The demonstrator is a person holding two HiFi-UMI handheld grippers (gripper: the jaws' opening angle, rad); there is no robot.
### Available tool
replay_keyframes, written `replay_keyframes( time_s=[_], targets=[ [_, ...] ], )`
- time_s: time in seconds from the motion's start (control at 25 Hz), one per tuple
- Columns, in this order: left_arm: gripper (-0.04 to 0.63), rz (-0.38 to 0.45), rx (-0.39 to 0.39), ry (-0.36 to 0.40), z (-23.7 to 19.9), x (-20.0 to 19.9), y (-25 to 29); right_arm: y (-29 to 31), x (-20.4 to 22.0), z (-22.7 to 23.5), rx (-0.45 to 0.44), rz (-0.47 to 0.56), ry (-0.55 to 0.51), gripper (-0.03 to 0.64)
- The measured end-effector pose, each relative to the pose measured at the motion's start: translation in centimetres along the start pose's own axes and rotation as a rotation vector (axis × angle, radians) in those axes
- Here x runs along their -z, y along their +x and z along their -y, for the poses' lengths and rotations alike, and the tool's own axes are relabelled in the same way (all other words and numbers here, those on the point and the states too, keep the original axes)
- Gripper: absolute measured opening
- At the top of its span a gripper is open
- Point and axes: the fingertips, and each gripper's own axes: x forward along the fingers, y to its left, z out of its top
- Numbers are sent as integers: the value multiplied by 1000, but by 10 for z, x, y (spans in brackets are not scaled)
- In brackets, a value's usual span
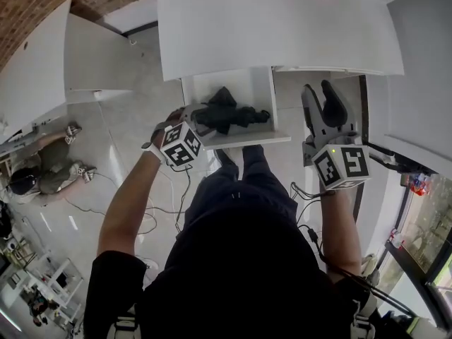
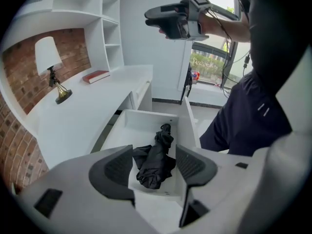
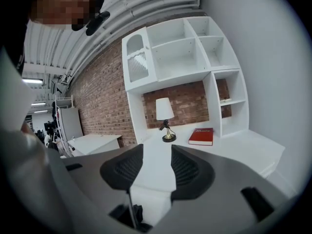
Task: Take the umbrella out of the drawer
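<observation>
In the open drawer (image 1: pixel 247 140): one folded black umbrella (image 1: pixel 226 111) lies crumpled on the white bottom. Nothing else shows inside.
Drawer position: pulled out from under the white table (image 1: pixel 268 27) toward the person, so its contents can be reached from above.
Umbrella lie: the bunched cloth is at the near end and the narrower end points to the far wall. It is not yet lifted.
Left gripper (image 2: pixel 153 165): tipped steeply down over the drawer's near left side. Its fingers are spread wide, with the umbrella's bunched end framed in the gap below them. The pads do not press on the cloth, and the pose looks like lining up for a grab from above.
Right gripper (image 1: pixel 321 104): held right of the drawer and nearly level, pointing across the table top. Its fingers are wide with nothing between them, and it is probably kept aside to leave the drawer free.
Table top: a red book (image 3: pixel 201 136) and a lamp (image 3: pixel 165 113) stand at the far end, well apart from the drawer.
Risk, judged: loose cloth may slip, so closing on the thick bunch should hold better.
</observation>
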Motion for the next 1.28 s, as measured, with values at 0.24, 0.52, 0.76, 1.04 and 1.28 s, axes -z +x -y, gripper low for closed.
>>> replay_keyframes(
  time_s=[0.24, 0.52, 0.76, 1.04, 1.28],
  targets=[
    [259, -69, 88, 8, 5, 13, 54, 18, 18, 27, 7, -59, 3, 173],
    [268, -186, 154, 75, 1, 35, 110, 22, 43, 68, 62, -118, 22, 172],
    [290, -264, 189, 93, 6, 55, 158, 31, 60, 73, 68, -152, 15, 172],
    [301, -293, 217, 154, 7, 51, 198, 33, 81, 91, 91, -190, 13, 172],
    [301, -384, 250, 220, 14, 69, 226, 32, 92, 92, 96, -222, 8, 170]
  ],
)
